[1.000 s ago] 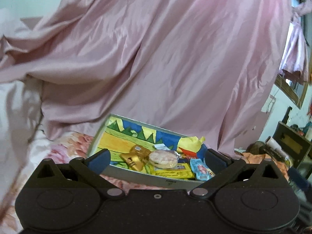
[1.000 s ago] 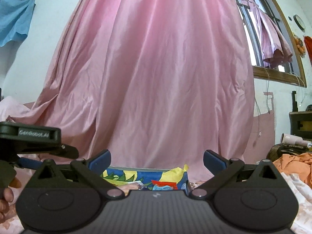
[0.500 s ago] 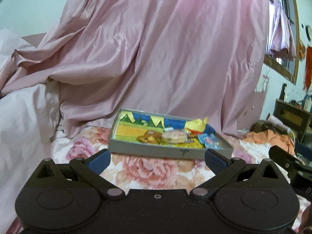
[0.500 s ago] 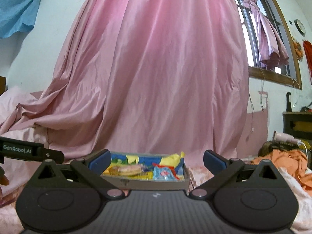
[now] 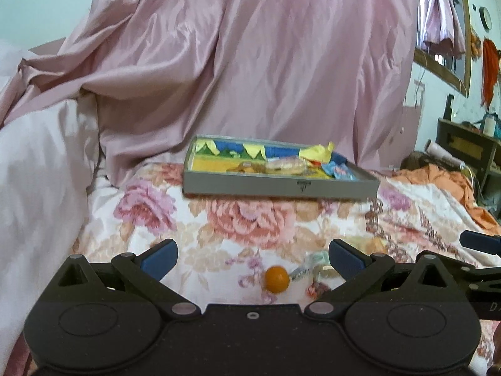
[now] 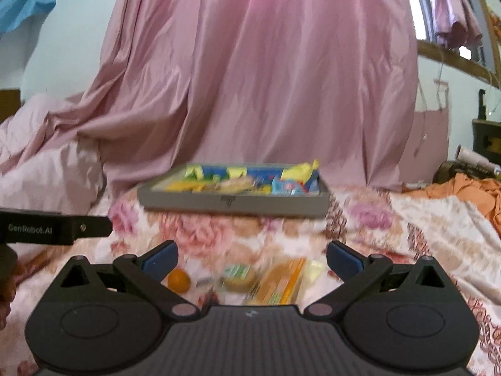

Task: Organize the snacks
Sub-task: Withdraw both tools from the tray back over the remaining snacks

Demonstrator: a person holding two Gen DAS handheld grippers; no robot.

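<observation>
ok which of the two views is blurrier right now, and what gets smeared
The right wrist view is blurrier: the loose snacks between the right gripper fingers smear into streaks, and the tray is soft. The left wrist view is sharper: the orange ball near the left gripper is crisp, its tray only slightly soft. Both bend at the edges.

Black tongs (image 5: pixel 252 258) with blue fingertips (image 5: pixel 159 256), silver pivot screws.
</observation>
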